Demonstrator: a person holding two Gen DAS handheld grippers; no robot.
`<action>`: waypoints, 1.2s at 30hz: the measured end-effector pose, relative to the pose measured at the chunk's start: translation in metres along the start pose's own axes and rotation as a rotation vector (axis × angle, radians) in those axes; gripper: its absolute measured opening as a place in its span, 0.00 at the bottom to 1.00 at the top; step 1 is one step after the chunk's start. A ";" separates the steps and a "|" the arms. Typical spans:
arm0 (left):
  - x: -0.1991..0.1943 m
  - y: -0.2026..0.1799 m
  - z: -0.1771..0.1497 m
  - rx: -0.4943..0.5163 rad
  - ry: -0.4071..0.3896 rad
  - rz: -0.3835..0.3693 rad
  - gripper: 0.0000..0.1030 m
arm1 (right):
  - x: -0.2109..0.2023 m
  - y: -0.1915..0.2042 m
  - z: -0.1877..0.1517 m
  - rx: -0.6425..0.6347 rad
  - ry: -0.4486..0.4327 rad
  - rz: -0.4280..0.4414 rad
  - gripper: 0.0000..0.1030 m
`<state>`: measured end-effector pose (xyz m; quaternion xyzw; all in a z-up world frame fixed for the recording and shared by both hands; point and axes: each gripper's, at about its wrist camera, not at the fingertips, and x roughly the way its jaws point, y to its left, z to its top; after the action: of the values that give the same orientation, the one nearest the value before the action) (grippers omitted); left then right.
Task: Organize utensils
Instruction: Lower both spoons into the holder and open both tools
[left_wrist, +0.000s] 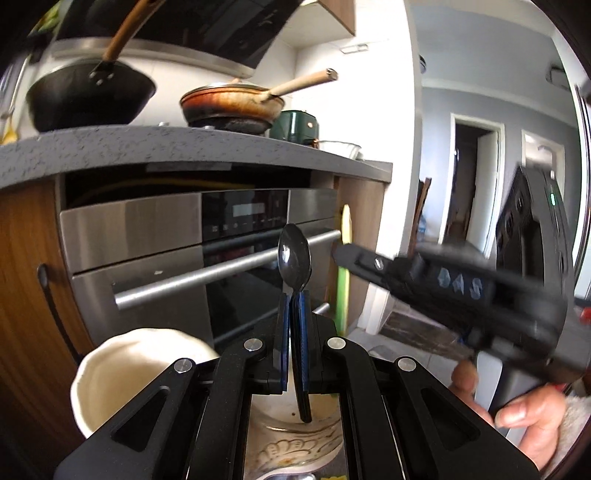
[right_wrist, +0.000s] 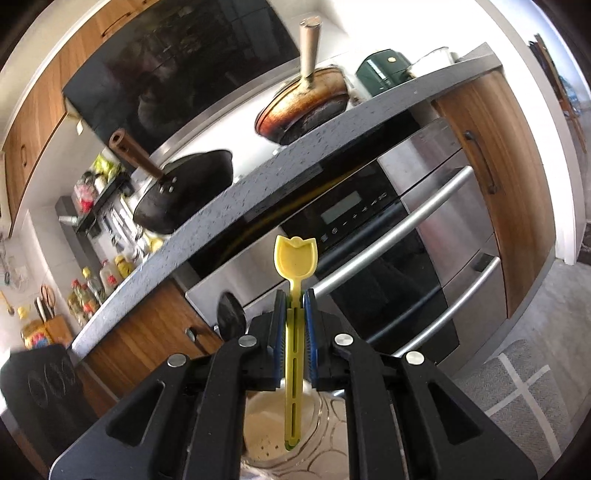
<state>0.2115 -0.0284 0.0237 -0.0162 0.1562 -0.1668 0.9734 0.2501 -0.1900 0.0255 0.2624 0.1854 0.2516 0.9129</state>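
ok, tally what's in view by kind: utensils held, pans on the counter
Spoons held: 2, black spoon in the left hand-held gripper, yellow spoon in the right hand-held gripper
Pans: 2, black wok, frying pan
Total: 4

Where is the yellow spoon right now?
In the right wrist view, the yellow spoon stands upright, pinched in the right claw, its scoop up in front of the oven and its handle hanging over a bowl.

A speckled grey countertop (left_wrist: 155, 147) tops a steel oven (right_wrist: 424, 236) between wooden cabinets (right_wrist: 509, 177), daylight beyond.
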 end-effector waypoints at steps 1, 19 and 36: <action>-0.001 0.005 0.001 -0.022 0.003 -0.006 0.06 | 0.001 0.002 -0.002 -0.017 0.014 0.003 0.10; -0.004 0.008 0.004 -0.034 0.000 -0.022 0.06 | -0.007 0.001 -0.020 -0.080 0.169 0.034 0.23; -0.004 -0.008 -0.009 0.093 0.004 0.006 0.06 | 0.025 0.036 0.014 -0.111 0.268 0.115 0.26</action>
<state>0.2025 -0.0340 0.0171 0.0297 0.1506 -0.1709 0.9733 0.2639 -0.1545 0.0519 0.1859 0.2762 0.3461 0.8771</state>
